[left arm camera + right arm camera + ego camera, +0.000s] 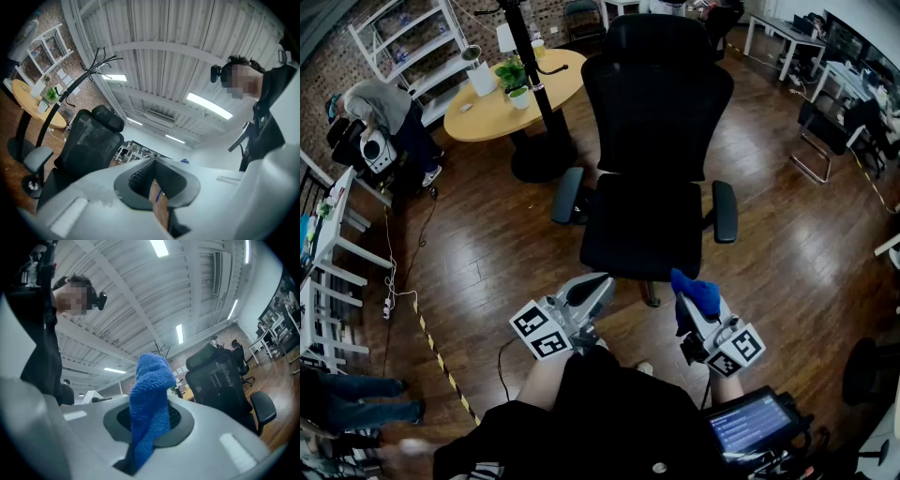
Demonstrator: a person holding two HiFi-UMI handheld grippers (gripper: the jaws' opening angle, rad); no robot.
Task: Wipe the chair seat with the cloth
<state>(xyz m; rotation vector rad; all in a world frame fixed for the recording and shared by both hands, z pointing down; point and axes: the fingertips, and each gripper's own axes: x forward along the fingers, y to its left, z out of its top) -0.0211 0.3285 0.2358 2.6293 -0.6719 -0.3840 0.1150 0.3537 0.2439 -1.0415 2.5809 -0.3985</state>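
Blue cloth (696, 293) clamped in right gripper (149, 422), long axis along the jaws, free end poking up past them. Left gripper (154, 180) closed, empty. Both near the black chair seat (642, 225), not touching it.

No legible text, brand, number or sign in any view.
Screen (748, 427), near side of chair (652, 141), off to its right: pale lines of writing, too small to read.
Cube faces on left gripper (602, 281) and right gripper (687, 298), just in front of chair: black-and-white square marker patterns, not letters or digits.
Sheets on brick wall (60, 74), beyond chair: any print too small to tell.
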